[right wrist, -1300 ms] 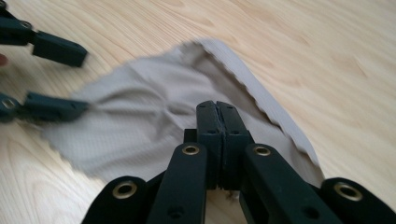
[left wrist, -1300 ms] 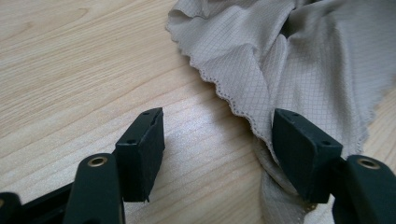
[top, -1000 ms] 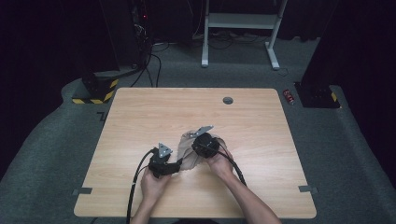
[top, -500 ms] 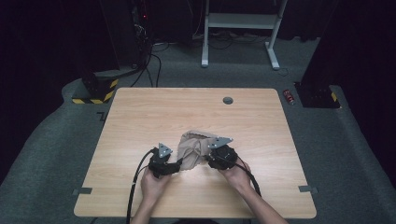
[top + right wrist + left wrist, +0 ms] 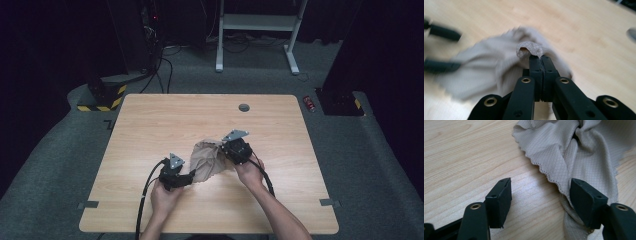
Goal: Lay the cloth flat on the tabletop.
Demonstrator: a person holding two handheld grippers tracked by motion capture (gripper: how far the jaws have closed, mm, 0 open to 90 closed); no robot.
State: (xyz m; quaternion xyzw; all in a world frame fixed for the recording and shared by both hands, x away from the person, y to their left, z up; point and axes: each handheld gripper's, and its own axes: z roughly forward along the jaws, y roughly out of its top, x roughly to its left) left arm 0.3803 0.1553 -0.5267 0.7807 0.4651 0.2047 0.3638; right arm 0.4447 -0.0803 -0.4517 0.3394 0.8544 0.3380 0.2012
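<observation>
We see the beige cloth [image 5: 207, 161] bunched on the wooden table [image 5: 150, 125], a little nearer the person's edge than the middle, lying between the two grippers. It has a fine diamond weave and a scalloped hem, which shows clearly in the left gripper view [image 5: 574, 157].

The right gripper [image 5: 539, 57] has its jaws pressed together with a fold of the cloth pinched between the pads; a small loop of fabric pokes up just past the tips. These jaws have just been closing, and the cloth is between them. In the high view this gripper [image 5: 226, 148] sits at the cloth's far right corner.

The left gripper [image 5: 541, 195] stands with its jaws wide apart. Bare table lies between the pads; the cloth's hem touches the pad at the right of that view and passes under it, but nothing is squeezed. In the high view it [image 5: 189, 177] rests at the cloth's near left edge.

Against the frame of a second ago, the right gripper has shifted to the right and away from the person, and the cloth has been drawn out wider with it. The left gripper sits where it was, jaws equally wide.
</observation>
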